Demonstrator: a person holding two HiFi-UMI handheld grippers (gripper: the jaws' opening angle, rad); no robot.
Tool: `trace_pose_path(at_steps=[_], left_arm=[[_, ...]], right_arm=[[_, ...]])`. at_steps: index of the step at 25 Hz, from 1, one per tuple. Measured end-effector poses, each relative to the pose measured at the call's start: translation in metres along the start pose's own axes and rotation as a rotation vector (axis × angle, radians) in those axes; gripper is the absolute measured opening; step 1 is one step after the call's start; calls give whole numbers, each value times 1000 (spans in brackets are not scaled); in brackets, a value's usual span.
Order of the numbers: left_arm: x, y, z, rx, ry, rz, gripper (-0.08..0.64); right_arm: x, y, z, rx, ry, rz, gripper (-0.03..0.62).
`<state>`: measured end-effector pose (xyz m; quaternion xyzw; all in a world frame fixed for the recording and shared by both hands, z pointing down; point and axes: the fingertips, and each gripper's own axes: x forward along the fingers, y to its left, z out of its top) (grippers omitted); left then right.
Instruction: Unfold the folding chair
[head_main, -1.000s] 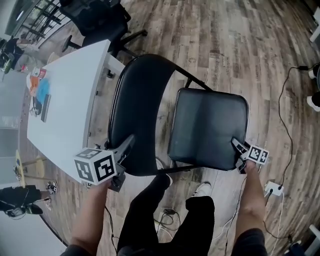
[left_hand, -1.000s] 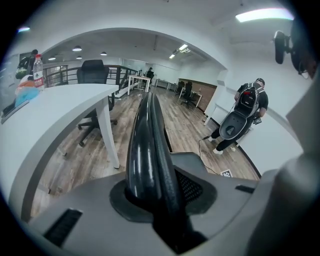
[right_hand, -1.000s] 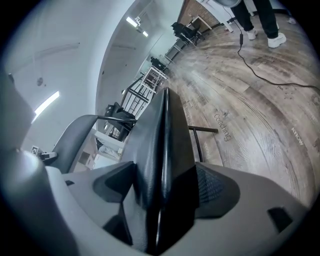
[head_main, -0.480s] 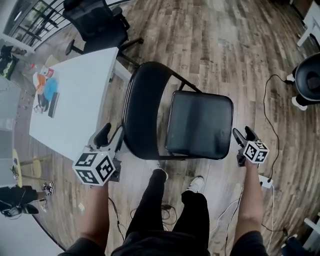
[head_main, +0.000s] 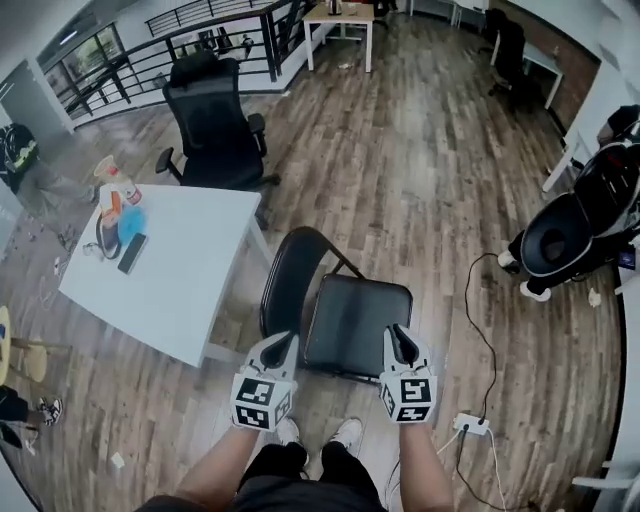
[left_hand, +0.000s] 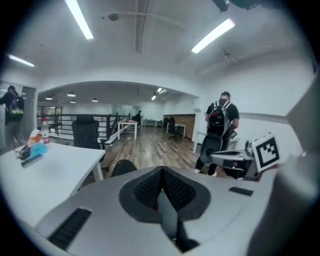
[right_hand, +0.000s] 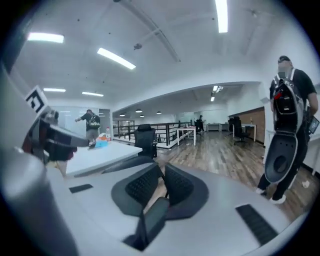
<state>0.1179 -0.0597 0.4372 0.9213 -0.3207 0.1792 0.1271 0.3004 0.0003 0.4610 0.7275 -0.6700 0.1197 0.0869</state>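
While the chair (head_main: 355, 322) stands open on the floor, seat down and back up, neither gripper is on it. Looks unfolded to me.

Head view: chair sits just far of the person's feet, with the table (head_main: 190, 265) close on its left and a cable (head_main: 478, 300) on the floor to its right. Left gripper (head_main: 278, 349) and right gripper (head_main: 398, 335) hang over the seat's near edge, apart from it.

Left gripper view: pads (left_hand: 146, 188) pressed together, nothing between them. Chair back just peeks over the gripper body, with the table at left.

Right gripper view: jaws closing, narrow gap left between the pads (right_hand: 140, 186), and only floor shows through it. Empty.

Risks:
- Can't tell from above whether the seat is pushed fully down. If it isn't, the frame could fold back under load.
- Nothing steadies the chair. A knock from a knee or a descending gripper could skid it into the table leg.
- Cable lies near the right legs. Dragging the chair right could snag it.
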Motion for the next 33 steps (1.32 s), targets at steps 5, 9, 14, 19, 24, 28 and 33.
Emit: trace_pose_path(at_steps=[5,9,14,19,24,28,33], left_arm=[[-29,-37,20,-9,-96,-180,5],[-66,-32,9,7,-69,-187,5],[-122,-10,-19,24,-22,-193,5],[-152,-1,-17,-14,-66,-184,5],[-172,8,-5,-40,-123,-170,5],[-179,18,-14,-20,-109,-163,5],[-186,38,-17,-66,-127,-156,5]], right_arm=[[-59,52,33,62,-48,-110,15],[-90,91,32,58,-37,-156,14],[-115,151,27,55,-9,-142,14],[-125,183,41,-18,-41,-137,14],[-131,214,70,-84,-130,-122,14],[-130,239,73,-155,-152,-92,14],[-123,249,71,-152,-157,-91,14]])
